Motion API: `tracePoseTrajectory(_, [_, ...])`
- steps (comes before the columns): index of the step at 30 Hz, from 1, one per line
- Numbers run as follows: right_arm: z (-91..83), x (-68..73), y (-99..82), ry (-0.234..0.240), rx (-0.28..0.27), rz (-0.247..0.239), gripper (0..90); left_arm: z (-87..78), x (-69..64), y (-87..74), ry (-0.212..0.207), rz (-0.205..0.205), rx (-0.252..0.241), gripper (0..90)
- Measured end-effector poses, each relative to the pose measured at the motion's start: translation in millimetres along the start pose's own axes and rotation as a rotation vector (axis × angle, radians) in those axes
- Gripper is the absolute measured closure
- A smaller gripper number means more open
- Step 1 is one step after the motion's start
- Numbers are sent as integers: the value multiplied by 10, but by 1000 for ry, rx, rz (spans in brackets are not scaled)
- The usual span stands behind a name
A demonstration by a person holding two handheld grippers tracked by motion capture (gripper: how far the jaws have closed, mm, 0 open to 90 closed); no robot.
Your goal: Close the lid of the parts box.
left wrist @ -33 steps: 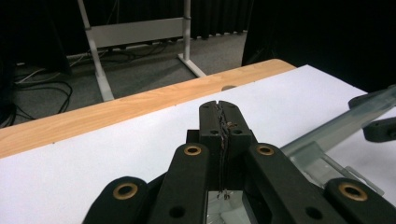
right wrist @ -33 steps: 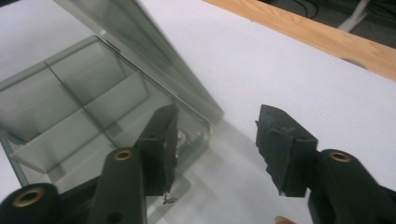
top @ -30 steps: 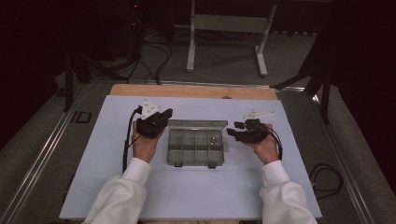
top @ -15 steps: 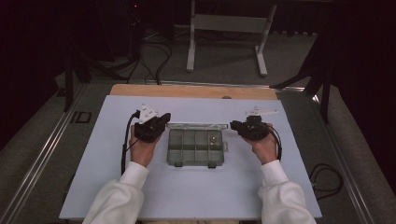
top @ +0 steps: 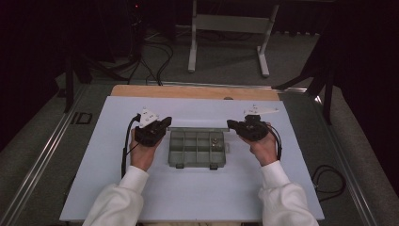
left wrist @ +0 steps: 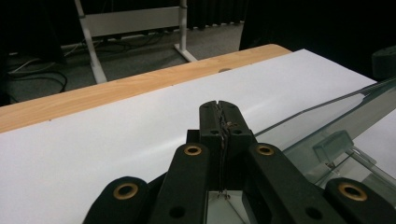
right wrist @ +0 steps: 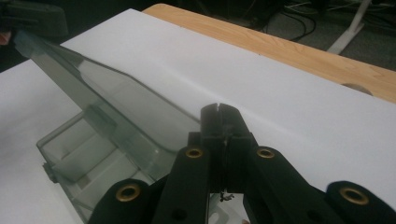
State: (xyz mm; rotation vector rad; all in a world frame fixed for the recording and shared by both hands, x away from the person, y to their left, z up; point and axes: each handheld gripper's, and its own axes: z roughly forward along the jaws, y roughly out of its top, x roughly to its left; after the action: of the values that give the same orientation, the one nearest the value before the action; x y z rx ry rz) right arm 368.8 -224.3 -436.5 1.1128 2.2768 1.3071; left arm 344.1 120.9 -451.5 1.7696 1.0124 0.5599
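Note:
A clear grey compartment box lies in the middle of the white mat with its lid raised at the back. One right-hand compartment holds a small metal part. My left gripper hovers at the box's back left corner, jaws pressed together and empty; the lid runs off to its right. My right gripper sits at the back right corner. Its jaws have just been closing and now meet with nothing between them, with the lid slanting to its left.
The white mat covers a wooden table whose far edge shows bare wood. Beyond it stand a metal frame and floor cables. Each gripper trails a black cable past the wrist.
The right gripper has lifted a little and drawn back from over the box's right compartments toward the back corner, and its jaws have come together. The left gripper has barely moved.

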Motion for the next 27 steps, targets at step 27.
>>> tracePoseTrajectory(27, [-6, 349, -227, 58, 49, -83, 896, -168, -129, -347, -63, 4, 14, 892])
